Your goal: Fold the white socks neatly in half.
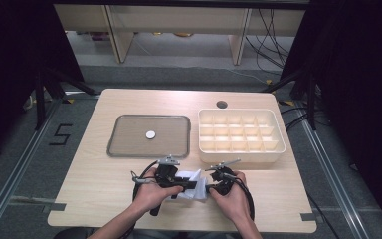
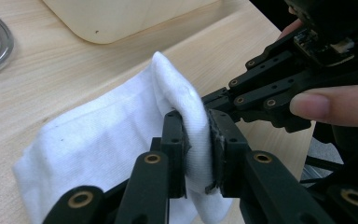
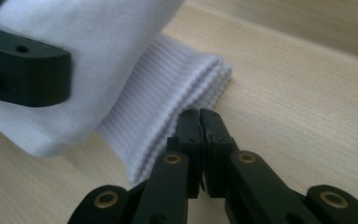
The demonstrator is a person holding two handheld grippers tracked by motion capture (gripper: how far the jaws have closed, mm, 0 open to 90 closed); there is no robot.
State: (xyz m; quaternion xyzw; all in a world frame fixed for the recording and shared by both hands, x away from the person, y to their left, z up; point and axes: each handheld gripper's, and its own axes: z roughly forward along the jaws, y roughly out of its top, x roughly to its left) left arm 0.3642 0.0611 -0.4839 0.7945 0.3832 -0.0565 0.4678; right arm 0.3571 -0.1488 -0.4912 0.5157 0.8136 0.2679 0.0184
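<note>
In the left gripper view, the left gripper (image 2: pixel 196 144) pinches a fold of the white sock (image 2: pixel 121 140) between its two jaws; the cloth fills the narrow gap and bulges above the jaw tips. The right gripper (image 2: pixel 279 88) reaches in from the upper right of that frame, with a fingertip (image 2: pixel 326 105) of the person resting on it, and its tip meets the sock just behind the fold.

In the right gripper view, the right gripper (image 3: pixel 200 135) has its jaws pressed together, pad against pad, at the lower centre of the frame. I see no cloth between them. Their tips stand just beside the ribbed cuff (image 3: pixel 168 107) of the sock, at its lower edge; I cannot tell if they touch it. A black jaw of the left gripper (image 3: pixel 23 70) crosses the sock at the upper left.

In the high view, both hands come in from the bottom edge and meet at the lower centre of the table (image 1: pixel 104 199). The left hand (image 1: pixel 151 191) and the right hand (image 1: pixel 231 194) each hold a gripper, and these point toward each other with the sock (image 1: pixel 191 184) between them. The sock's long axis runs roughly left to right in that frame.

Above the hands, a grey tray (image 1: pixel 124 144) lies at centre left with a small white disc (image 1: pixel 150 134) in it, and a cream divided box (image 1: pixel 273 129) stands at centre right.
</note>
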